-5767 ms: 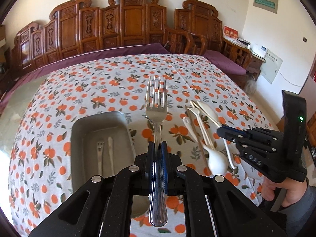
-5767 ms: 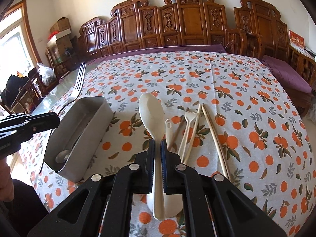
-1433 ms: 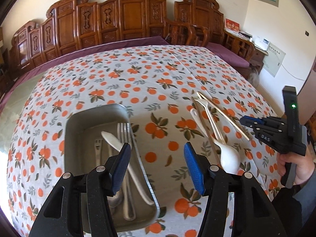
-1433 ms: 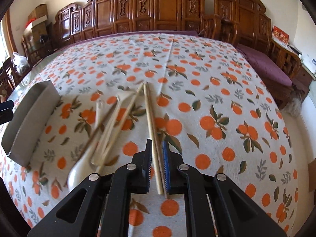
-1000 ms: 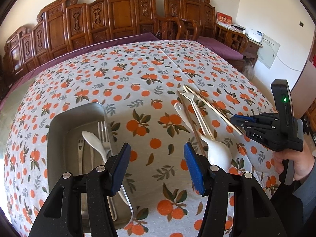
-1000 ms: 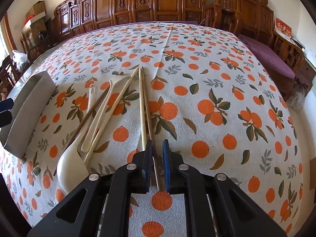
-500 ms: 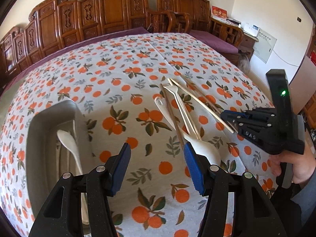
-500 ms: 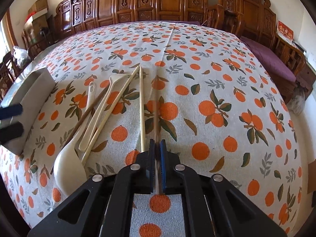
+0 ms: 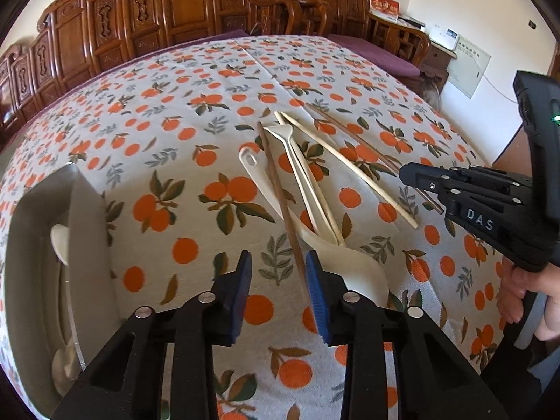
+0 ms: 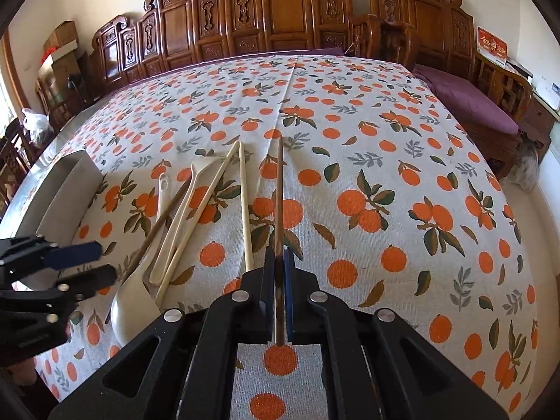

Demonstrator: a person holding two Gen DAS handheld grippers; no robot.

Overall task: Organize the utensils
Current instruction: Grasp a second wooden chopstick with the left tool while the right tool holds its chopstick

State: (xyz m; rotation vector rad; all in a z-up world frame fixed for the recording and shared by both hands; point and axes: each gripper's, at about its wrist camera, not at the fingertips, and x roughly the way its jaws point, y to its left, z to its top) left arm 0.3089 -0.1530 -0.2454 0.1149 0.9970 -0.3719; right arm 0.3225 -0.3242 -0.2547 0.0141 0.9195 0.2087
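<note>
**Two grippers over a cloth-covered table with loose utensils**

The right gripper (image 10: 279, 262) is clamped on one dark wooden chopstick (image 10: 279, 189), a thin straight rod running away from the jaws. The left gripper (image 9: 279, 276), jaws narrowing, straddles the near end of a second dark chopstick (image 9: 276, 189), which runs just beside its right pad; whether that pad touches it cannot be told. Beside that chopstick lie one cream plastic spoon (image 9: 353, 269), smooth and broad-bowled, one cream fork (image 9: 297, 161), and two pale chopsticks (image 9: 350, 168). All rest on a woven tablecloth (image 10: 402, 161) printed with oranges and leaves. At the left edge stands one rectangular metal tray (image 9: 87, 231) holding utensils, only partly visible. Carved wooden chairs (image 10: 280, 10) line the far wall.
</note>
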